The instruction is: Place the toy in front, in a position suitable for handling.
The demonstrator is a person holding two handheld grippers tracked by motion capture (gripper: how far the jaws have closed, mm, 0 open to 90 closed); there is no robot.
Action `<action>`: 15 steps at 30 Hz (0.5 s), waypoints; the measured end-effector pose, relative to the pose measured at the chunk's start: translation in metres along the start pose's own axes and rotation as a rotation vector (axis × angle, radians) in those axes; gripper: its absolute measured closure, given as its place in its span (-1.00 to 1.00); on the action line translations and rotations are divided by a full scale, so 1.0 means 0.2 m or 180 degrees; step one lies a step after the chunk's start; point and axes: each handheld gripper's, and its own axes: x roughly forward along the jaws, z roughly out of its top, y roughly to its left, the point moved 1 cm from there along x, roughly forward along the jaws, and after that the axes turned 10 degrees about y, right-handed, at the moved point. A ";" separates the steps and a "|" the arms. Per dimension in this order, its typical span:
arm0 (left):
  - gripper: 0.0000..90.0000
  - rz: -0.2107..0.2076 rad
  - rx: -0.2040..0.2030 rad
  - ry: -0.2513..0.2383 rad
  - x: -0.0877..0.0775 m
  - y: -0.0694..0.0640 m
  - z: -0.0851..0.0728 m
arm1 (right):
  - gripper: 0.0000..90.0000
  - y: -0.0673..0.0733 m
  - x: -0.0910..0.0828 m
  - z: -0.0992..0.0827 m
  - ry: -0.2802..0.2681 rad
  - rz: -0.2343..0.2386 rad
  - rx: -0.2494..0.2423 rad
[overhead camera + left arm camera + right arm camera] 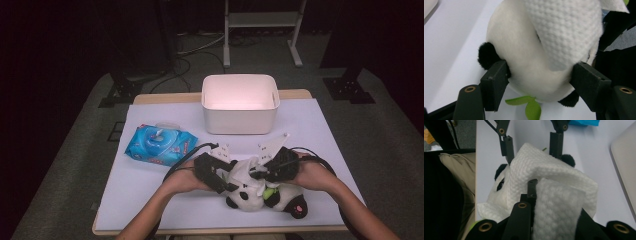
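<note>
A black-and-white panda toy lies near the table's front edge, with green leaves under its chin. My left gripper comes in from the left. Its pads press both sides of the panda's head, just beside the black ears. A white textured wipe is draped over the panda's head and face. My right gripper is shut on that wipe, which is folded over its jaws and hides one of them. In the right gripper view, my left gripper stands behind the head, and one panda eye peeks out.
A blue pack of wet wipes lies at the left of the white mat. An empty white bin stands at the back centre. Cables trail from both grippers across the mat. The floor and a metal stand lie beyond the table.
</note>
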 end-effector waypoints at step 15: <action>-0.39 -0.0095 -0.0046 0.0003 0.00 0.00 0.01 | 0.82 -0.02 -0.04 -0.20 0.0037 -0.0030 0.0276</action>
